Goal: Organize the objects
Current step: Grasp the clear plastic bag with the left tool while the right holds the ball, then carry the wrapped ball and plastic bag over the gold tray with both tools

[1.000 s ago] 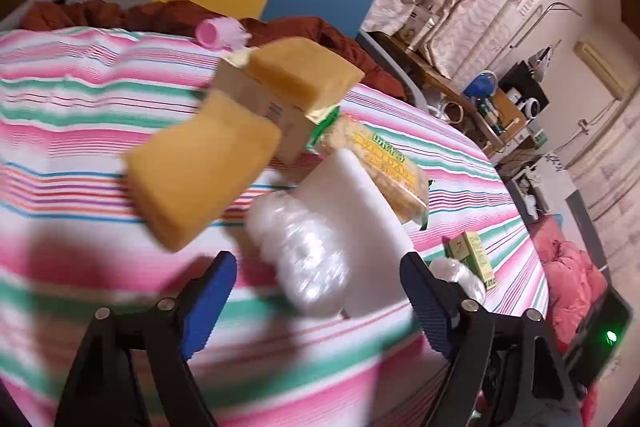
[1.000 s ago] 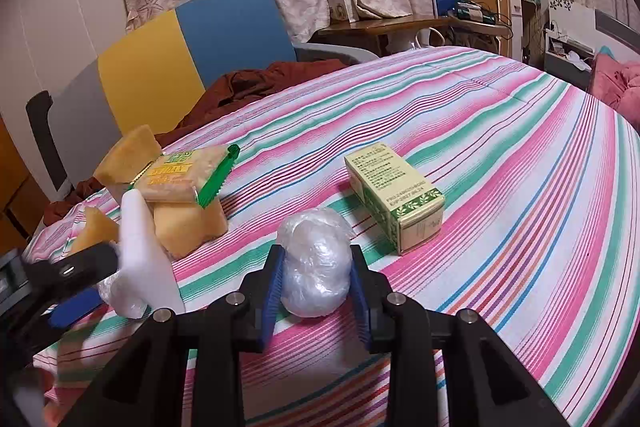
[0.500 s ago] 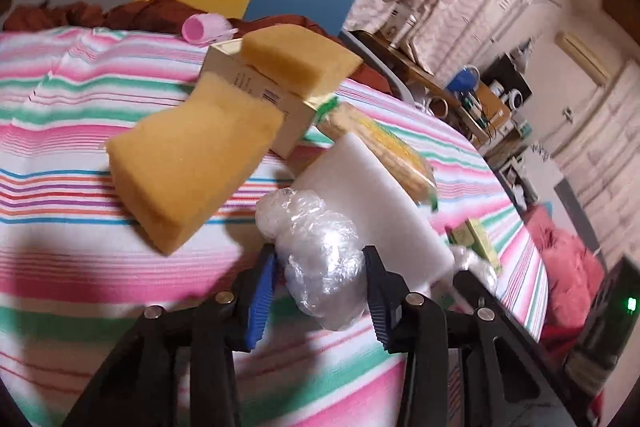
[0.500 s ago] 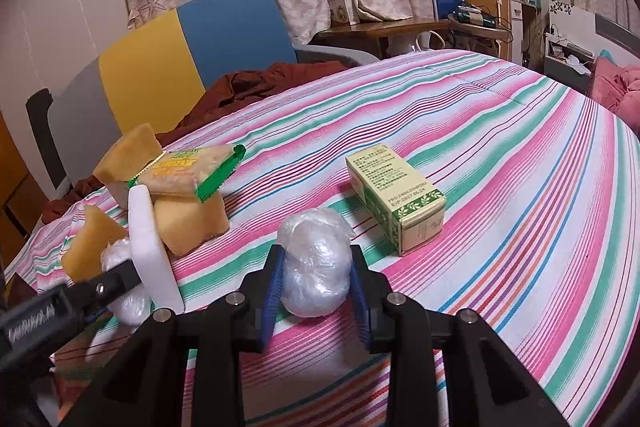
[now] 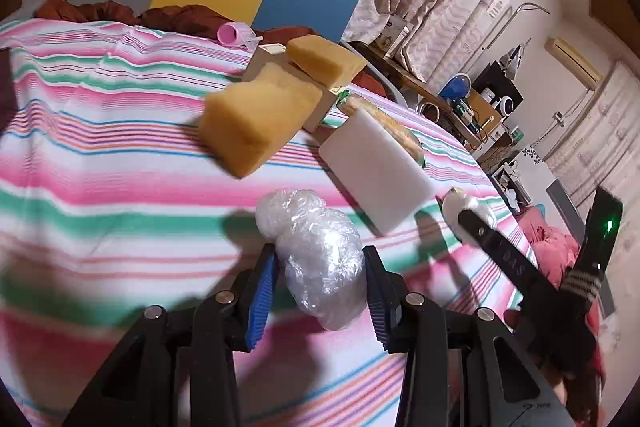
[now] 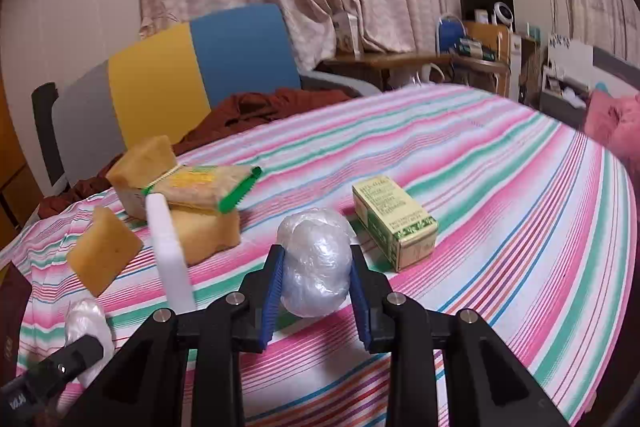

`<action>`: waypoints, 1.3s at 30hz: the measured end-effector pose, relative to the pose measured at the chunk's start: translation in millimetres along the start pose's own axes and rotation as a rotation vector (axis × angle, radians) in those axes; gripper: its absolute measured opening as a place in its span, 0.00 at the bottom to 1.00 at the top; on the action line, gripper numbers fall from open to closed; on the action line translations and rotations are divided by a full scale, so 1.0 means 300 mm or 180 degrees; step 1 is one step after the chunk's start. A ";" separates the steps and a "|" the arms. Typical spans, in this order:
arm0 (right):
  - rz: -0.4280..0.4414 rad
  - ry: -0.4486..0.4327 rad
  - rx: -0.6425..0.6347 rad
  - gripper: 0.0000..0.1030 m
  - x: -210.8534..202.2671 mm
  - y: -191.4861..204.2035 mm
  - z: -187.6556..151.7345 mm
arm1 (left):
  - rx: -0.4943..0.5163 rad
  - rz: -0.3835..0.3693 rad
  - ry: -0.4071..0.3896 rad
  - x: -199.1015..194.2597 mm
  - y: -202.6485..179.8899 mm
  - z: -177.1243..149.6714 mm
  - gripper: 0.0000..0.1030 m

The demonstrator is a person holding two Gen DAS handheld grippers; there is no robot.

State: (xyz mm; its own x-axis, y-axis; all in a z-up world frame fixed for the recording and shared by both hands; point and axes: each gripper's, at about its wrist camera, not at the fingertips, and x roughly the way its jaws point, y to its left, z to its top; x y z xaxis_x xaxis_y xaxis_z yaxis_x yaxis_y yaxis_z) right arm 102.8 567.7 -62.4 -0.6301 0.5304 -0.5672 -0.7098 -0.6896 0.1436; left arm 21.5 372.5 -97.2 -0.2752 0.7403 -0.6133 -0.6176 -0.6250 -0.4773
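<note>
Left wrist view, left to right. Striped cloth [image 5: 100,155] over the worktop, blurred toward the near edge. Pink cap-like item [image 5: 232,33] at the far edge, too small to identify. Yellow sponge [image 5: 256,119] sits tilted, one end raised; what props it is hidden. A second sponge [image 5: 324,61] lies on a tan box [image 5: 320,103], mostly covered. White foam block [image 5: 376,171] leans against a snack packet [image 5: 400,133], of which only a strip shows. Left tool [image 5: 320,287]: blue pads pressed closed on a crumpled plastic-wrap ball [image 5: 316,251], ball low over the cloth; whether it touches the cloth is unclear. At right, the right tool [image 5: 472,217] enters as a dark bar, its tip over a white lump, probably its own ball; the grip is hidden here.

Right wrist view, left to right. The left tool [image 6: 80,343] is cut off at the lower left corner, its ball [image 6: 86,319] half hidden. The foam block [image 6: 170,251] is seen edge-on, standing upright. The packet [image 6: 200,185] shows whole here, green-edged, resting across sponges. Right tool [image 6: 316,287]: pads clamped on a second plastic-wrap ball [image 6: 314,263], at the cloth. A green-printed carton [image 6: 394,223], unseen from the left wrist, lies just beside that ball on the right.
</note>
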 end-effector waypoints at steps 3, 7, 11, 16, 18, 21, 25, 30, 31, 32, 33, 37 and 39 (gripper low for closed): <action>0.0012 -0.0138 -0.0070 0.30 -0.040 0.017 -0.010 | 0.0122 0.0047 -0.0026 -0.032 -0.014 -0.028 0.41; 0.0077 -0.0209 -0.0179 0.30 -0.088 0.048 -0.039 | 0.0137 0.0025 -0.0003 -0.110 -0.006 -0.074 0.41; 0.0151 -0.0177 -0.0315 0.30 -0.117 0.088 -0.067 | 0.0115 -0.0059 -0.0041 -0.214 -0.001 -0.107 0.41; 0.0266 -0.0134 -0.0438 0.30 -0.154 0.134 -0.108 | 0.0212 -0.0041 -0.0201 -0.367 0.012 -0.126 0.41; 0.0340 -0.0086 -0.0418 0.30 -0.167 0.151 -0.130 | 0.0201 -0.0030 -0.0273 -0.426 0.031 -0.125 0.41; 0.0461 0.0031 -0.0394 0.30 -0.185 0.191 -0.168 | 0.0152 0.0035 -0.0367 -0.506 0.071 -0.121 0.41; 0.0614 0.0053 -0.0383 0.30 -0.224 0.244 -0.181 | 0.0017 0.0136 -0.0468 -0.591 0.144 -0.111 0.41; 0.0842 0.0025 -0.0390 0.30 -0.297 0.304 -0.174 | -0.0138 0.0310 -0.0470 -0.658 0.249 -0.094 0.42; 0.0910 0.0017 -0.0396 0.30 -0.316 0.322 -0.169 | -0.0185 0.0366 -0.0475 -0.670 0.277 -0.090 0.42; 0.0960 0.0011 -0.0402 0.30 -0.328 0.335 -0.166 | -0.0224 0.0399 -0.0478 -0.680 0.299 -0.088 0.41; 0.1029 0.0000 -0.0414 0.30 -0.347 0.353 -0.163 | -0.0249 0.0411 -0.0476 -0.688 0.315 -0.087 0.42; 0.1248 -0.0010 -0.0458 0.30 -0.408 0.420 -0.158 | -0.0317 0.0544 -0.0422 -0.713 0.380 -0.094 0.42; 0.1354 0.0004 -0.0472 0.30 -0.429 0.448 -0.159 | -0.0314 0.0618 -0.0392 -0.722 0.400 -0.103 0.42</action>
State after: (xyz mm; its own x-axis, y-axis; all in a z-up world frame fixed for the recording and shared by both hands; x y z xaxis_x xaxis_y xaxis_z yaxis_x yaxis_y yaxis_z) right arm 103.5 383.3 -8.6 -0.8557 0.1838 -0.4837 -0.3347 -0.9095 0.2466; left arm 29.6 129.5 -41.2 -0.4731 0.6248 -0.6211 -0.4712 -0.7752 -0.4209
